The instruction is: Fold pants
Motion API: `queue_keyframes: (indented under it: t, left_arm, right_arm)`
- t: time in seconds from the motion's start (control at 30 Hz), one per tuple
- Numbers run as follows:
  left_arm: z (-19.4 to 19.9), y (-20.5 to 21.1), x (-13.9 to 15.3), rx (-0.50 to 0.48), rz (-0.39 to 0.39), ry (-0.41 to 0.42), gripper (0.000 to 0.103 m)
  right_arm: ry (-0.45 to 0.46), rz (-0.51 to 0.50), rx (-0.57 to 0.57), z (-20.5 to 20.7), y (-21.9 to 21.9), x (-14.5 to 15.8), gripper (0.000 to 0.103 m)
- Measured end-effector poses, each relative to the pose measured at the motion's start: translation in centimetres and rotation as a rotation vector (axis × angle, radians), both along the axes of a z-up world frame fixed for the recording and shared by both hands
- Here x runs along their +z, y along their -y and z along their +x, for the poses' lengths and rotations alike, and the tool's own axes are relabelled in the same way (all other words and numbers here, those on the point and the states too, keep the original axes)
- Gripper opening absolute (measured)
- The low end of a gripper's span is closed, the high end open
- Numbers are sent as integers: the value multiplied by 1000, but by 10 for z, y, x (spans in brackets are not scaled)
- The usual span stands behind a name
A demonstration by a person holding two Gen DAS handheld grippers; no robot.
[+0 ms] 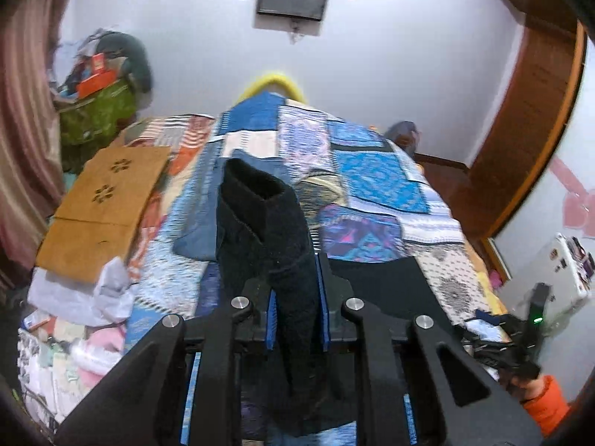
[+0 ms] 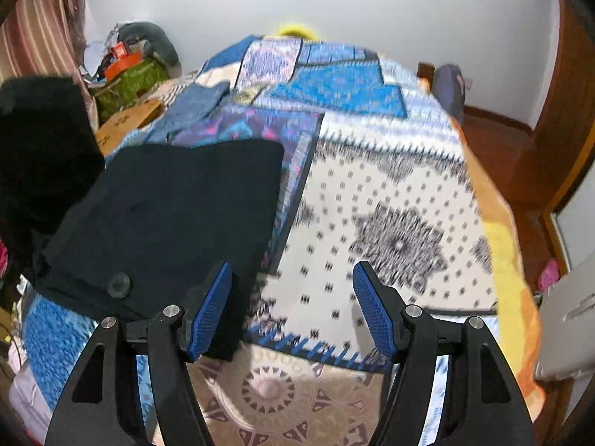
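Black pants (image 2: 167,215) lie flat on the patchwork bedspread (image 2: 390,204), a round button (image 2: 119,284) showing near their front edge. My left gripper (image 1: 297,291) is shut on a lifted fold of the pants (image 1: 260,215), which stands up between the blue pads above the bed. That raised cloth fills the left edge of the right wrist view as a dark mass (image 2: 41,148). My right gripper (image 2: 292,297) is open beside the pants' right edge. Its left finger (image 2: 212,308) hangs over the black cloth, and only bedspread shows between the pads.
Folded blue jeans (image 1: 197,230) lie further up the bed. A flattened cardboard box (image 1: 108,200) and loose laundry (image 1: 85,297) crowd the bed's left side. An orange sleeve (image 1: 543,401) holds the other gripper at the right. A wooden frame (image 1: 528,111) and floor lie right.
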State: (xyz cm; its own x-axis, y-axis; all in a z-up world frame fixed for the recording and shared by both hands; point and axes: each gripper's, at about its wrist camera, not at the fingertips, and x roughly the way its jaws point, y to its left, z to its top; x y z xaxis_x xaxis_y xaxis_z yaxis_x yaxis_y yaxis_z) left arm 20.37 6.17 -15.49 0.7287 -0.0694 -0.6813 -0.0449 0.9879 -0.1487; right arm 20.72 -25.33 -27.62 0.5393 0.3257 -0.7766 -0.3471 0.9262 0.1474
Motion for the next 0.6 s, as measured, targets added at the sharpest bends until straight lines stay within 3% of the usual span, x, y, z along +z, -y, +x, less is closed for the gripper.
queue_keyframes:
  t: [0.23,0.47,0.6]
  left_arm:
    - [19,39,-8,-88,-56,-36,14]
    - [39,72,-14,-137,-41,-69,13]
    - [49,96,-6,-213,-53,-51,13]
  right_arm:
    - [-18,23,17,-2,-1,-13,64]
    - [-49,92,19,1,5,-17,64]
    - [-47,100,25,1,4,-18,64]
